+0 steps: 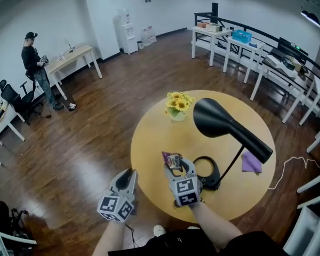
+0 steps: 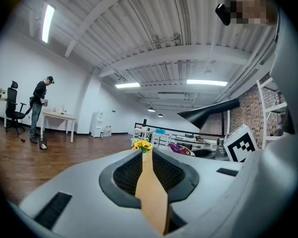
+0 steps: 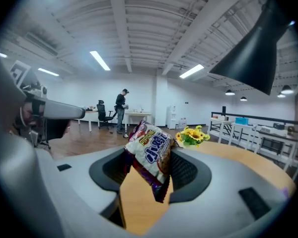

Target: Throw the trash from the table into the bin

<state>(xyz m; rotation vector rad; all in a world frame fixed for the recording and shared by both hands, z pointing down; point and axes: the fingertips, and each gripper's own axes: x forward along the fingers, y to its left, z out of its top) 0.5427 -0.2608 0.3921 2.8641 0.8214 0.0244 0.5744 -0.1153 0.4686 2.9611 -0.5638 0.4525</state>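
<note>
Your right tool (image 3: 149,160) is clamped on a snack packet (image 3: 150,151). The pads pinch its lower part, and the printed top stands free above the jaws. The packet is lifted clear of the round table (image 1: 149,143) near its front edge. Your left tool (image 2: 147,157) is only a slit apart with nothing in it, and it hangs beside the table edge.

The grip looks thin, since it is crinkly film held low, so hold the squeeze firm and carry the packet smoothly. A quick swing could let it slide out.

Just beyond your right tool stands the black lamp (image 1: 224,124) with its ring base, so draw back from the table and don't sweep sideways past it. The sunflowers (image 1: 178,104) and the purple cloth (image 1: 251,162) sit farther off.

I can't make out a bin in any view, and it may lie outside them. Find it first, then open the jaws only when you are right over its mouth.
</note>
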